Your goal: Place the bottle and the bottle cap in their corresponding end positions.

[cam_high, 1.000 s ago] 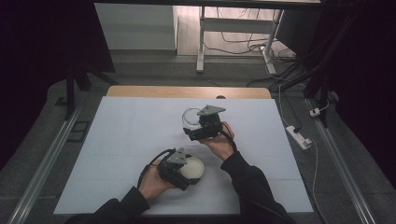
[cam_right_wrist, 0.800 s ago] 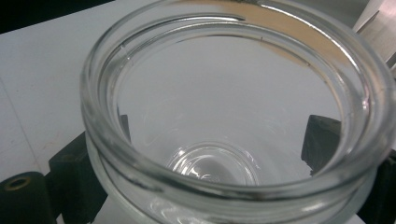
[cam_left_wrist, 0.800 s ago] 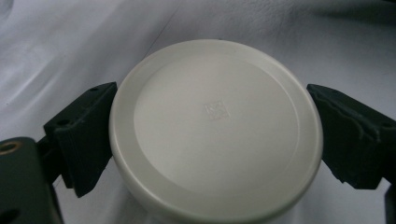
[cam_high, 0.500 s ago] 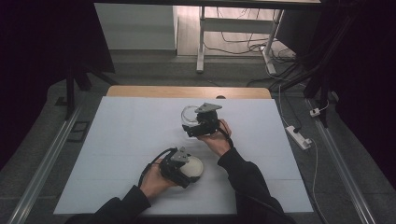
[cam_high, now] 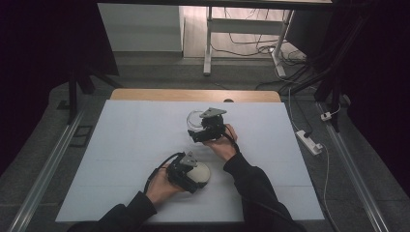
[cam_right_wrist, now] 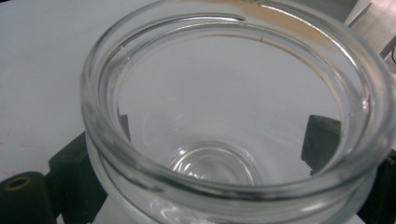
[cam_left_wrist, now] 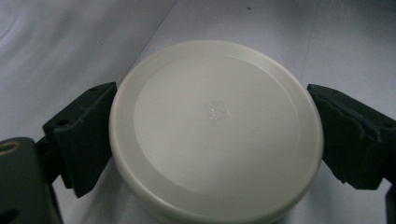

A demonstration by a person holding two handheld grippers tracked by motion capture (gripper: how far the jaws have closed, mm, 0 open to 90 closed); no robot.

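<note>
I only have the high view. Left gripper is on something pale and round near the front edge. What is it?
Observer: A cream plastic lid, flat top up, lying on the white table. One jaw of the left gripper sits against each side of its rim.
Operator: And the right one, anything inside that glass thing?
Observer: No. It's a clear glass jar, open mouth toward the camera, and you can see straight to its bare bottom.
Operator: Is the right gripper actually on it?
Observer: Yes, the right gripper has a jaw on each side of the jar below the rim.
</note>
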